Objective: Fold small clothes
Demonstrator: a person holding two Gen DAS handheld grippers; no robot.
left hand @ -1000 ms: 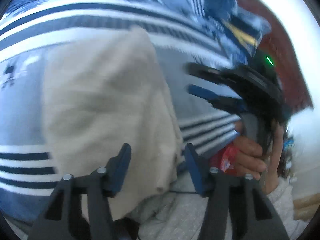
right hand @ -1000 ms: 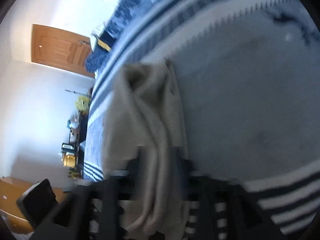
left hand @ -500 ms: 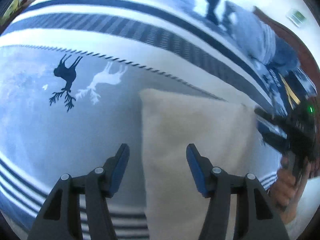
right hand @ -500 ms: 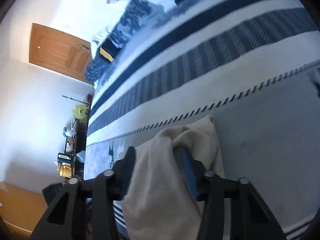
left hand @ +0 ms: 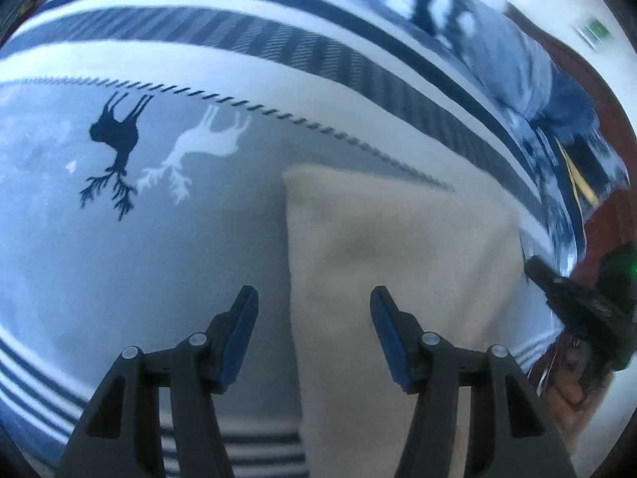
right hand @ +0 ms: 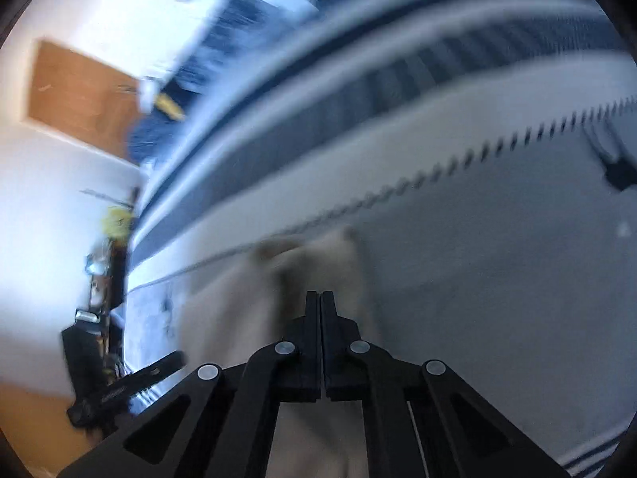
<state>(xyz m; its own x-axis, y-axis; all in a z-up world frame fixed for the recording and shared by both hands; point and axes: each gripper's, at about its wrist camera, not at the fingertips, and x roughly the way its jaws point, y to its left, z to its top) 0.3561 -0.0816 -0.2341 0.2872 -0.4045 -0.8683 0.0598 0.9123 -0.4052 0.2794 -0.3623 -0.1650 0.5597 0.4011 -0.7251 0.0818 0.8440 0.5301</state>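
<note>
On the striped blanket, the beige garment now lies flatter; right gripper jaws closing on its edge, left gripper apart above it, ready to fold.

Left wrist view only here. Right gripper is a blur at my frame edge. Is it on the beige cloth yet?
Observer: Looks so. The right gripper is closing, its fingers almost together.
Operator: Anything between them?
Observer: The beige cloth bunches into a raised fold right at the tips. It seems pinched, but blur hides the contact.
Operator: From here it looks flat. What's beyond the bed on that side?
Observer: A wooden door in the white wall, past the striped bedspread.
</note>
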